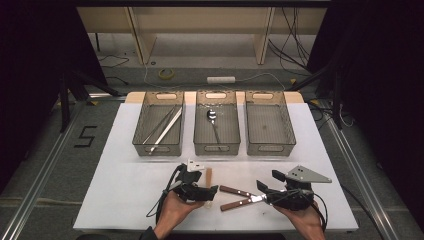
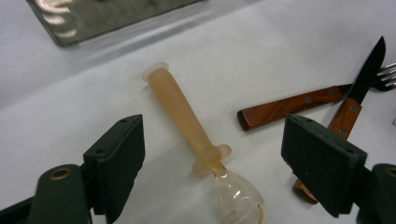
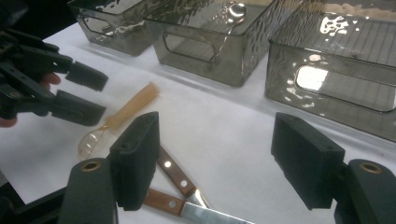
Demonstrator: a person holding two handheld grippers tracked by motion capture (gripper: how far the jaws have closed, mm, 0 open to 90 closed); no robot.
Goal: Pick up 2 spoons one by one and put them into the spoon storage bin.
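Spoon: amber plastic spoon [image 2: 187,121] lies on the counter [image 1: 125,180], lower centre of the high view, between the left gripper [image 2: 212,158] fingers.
Left fingers: open, not touching it.
Right gripper [image 3: 215,161]: fingers open, above the knife [image 1: 241,203] and fork [image 1: 237,191].
Risk: closing on the round handle may roll it away.
Bins: left bin [image 1: 145,125] holds tongs [image 1: 162,127]; middle bin [image 1: 200,125] a metal spoon [image 1: 213,121]; right bin [image 1: 287,125] looks empty.

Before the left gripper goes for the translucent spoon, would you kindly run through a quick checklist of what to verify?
1. Left gripper open: ok, fingers stand wide apart.
2. Translucent spoon between those fingers: ok, it lies flat on the table, not yet touched.
3. Spoon free of neighbours: ok, the wooden-handled knife and fork lie apart from it.
4. Right gripper out of the way: ok, open above the wooden handles, holding nothing.
5. Spoon bin has room: ok, one metal spoon inside.
6. Finger height against the table: cannot tell.
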